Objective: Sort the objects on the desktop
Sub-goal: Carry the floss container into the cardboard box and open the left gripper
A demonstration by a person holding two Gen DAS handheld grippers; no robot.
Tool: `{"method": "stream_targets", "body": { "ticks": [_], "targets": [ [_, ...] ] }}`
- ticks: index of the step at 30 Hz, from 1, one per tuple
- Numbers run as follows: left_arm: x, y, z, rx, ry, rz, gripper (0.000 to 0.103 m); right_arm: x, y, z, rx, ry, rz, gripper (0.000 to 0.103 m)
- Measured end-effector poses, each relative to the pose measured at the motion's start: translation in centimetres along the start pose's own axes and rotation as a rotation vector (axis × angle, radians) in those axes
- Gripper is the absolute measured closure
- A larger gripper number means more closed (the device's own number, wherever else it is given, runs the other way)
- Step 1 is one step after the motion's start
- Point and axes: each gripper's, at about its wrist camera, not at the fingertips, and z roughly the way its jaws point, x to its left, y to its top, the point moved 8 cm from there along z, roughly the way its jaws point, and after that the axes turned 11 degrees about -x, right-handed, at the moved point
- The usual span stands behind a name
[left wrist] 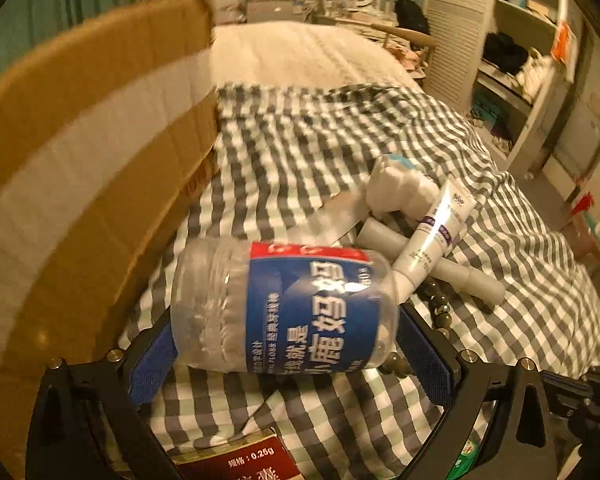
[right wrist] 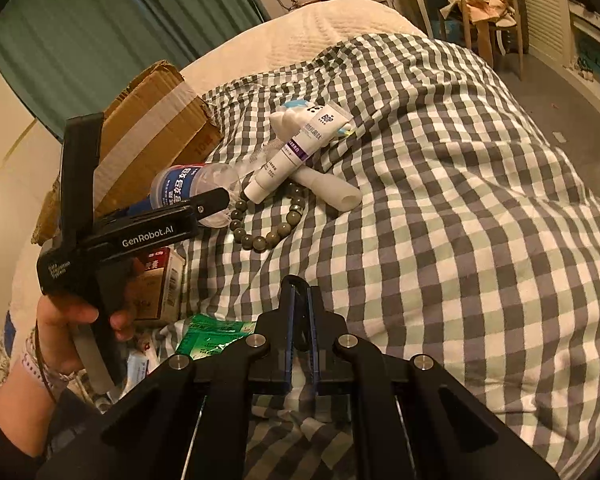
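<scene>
A cardboard box (left wrist: pixel 80 152) stands on the checked bedspread (right wrist: pixel 440 208). Beside it the left gripper (left wrist: pixel 286 344) clamps a clear plastic jar (left wrist: pixel 280 308) with a blue-and-red Chinese label, lying sideways. The right gripper (right wrist: pixel 301 312) is pressed closed, empty. Only the right view shows "GenRobot.AI", the "BOP" tube (right wrist: pixel 296 148) and the whole bead bracelet (right wrist: pixel 268 216).

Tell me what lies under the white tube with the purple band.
The tube lies across a white cylindrical piece, its cap end by the bead bracelet, its far end against a white figurine. What sits beneath its middle is covered.
</scene>
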Motion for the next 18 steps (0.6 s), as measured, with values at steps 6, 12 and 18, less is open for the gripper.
{"method": "stream_targets", "body": {
  "ticks": [6, 12, 18],
  "targets": [
    [0.9, 0.0, -0.7, -0.007, -0.019, -0.114, 0.01, 0.6, 0.9, -0.6, -0.036, -0.026, -0.047, 0.097],
    [-1.0, 1.0, -3.6, -0.054, -0.036, -0.086, 0.012, 1.6, 2.1, -2.1, -0.078, -0.019, -0.071, 0.097],
    [-3.9, 3.4, -7.9, -0.208, -0.028, 0.07, 0.012, 2.9, 3.4, -4.1, -0.126, -0.021, -0.102, 0.097]
  ]
}}
